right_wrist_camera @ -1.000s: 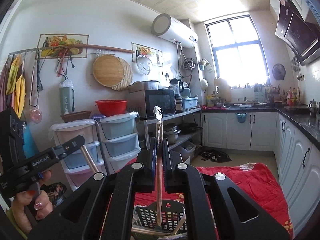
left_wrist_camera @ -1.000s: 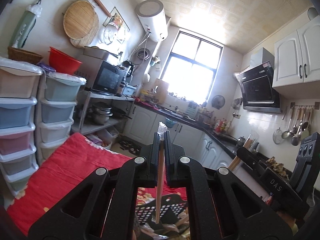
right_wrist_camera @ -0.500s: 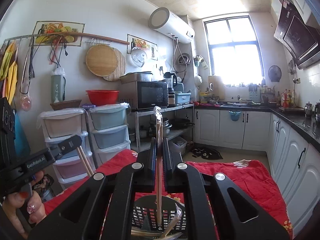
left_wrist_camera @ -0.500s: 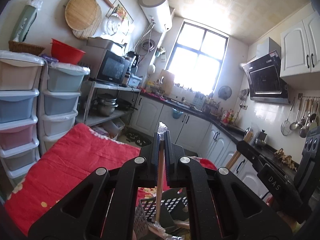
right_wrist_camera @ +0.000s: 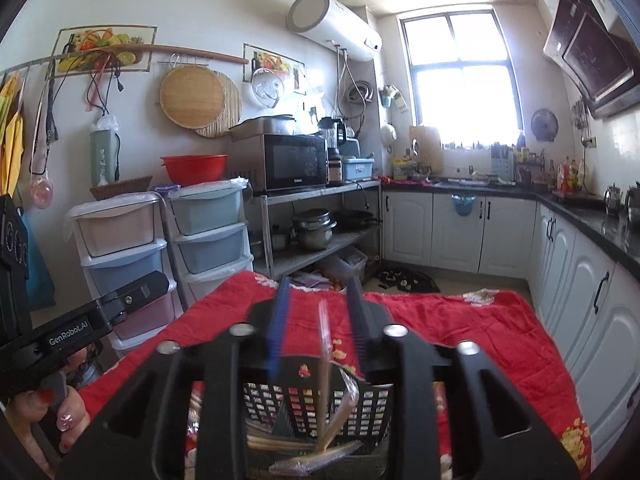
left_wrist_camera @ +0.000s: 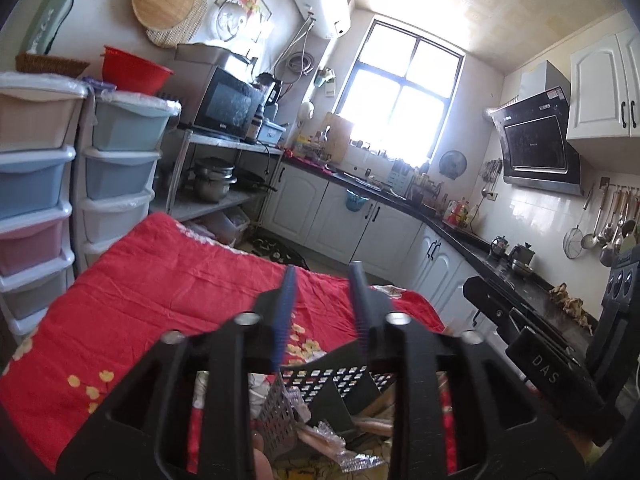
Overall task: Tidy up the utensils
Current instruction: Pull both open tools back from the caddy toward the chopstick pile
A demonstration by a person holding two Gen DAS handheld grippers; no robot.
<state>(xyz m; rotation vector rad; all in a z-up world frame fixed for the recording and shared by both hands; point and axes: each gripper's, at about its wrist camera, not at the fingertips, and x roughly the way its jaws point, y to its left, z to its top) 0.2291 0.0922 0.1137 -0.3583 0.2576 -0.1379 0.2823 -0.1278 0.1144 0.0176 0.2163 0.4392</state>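
A black perforated basket [left_wrist_camera: 340, 374] sits on the red cloth right under both grippers and holds several wrapped utensils. My left gripper [left_wrist_camera: 322, 276] has its jaws opening, with nothing between them. The jaws of my right gripper [right_wrist_camera: 318, 284] are opening too. A wrapped pair of chopsticks [right_wrist_camera: 323, 360], blurred, stands loose between them, clear of both pads, with its lower end in the basket [right_wrist_camera: 372, 412]. The right gripper [left_wrist_camera: 486, 296] shows at the right of the left wrist view. At the left of the right wrist view the left gripper [right_wrist_camera: 152, 284] is held by a hand [right_wrist_camera: 64, 420].
The red flowered cloth [left_wrist_camera: 140, 304] covers the table. Stacked plastic drawers [right_wrist_camera: 208, 236] and a metal shelf with a microwave [right_wrist_camera: 296, 162] and pots stand beyond its far left edge. White cabinets under a black counter [right_wrist_camera: 592, 216] run along the right.
Both grippers sank towards the basket and their jaws parted. The left one's chopsticks have dropped out from between its jaws. The right one's wrapped pair is loose and lower.
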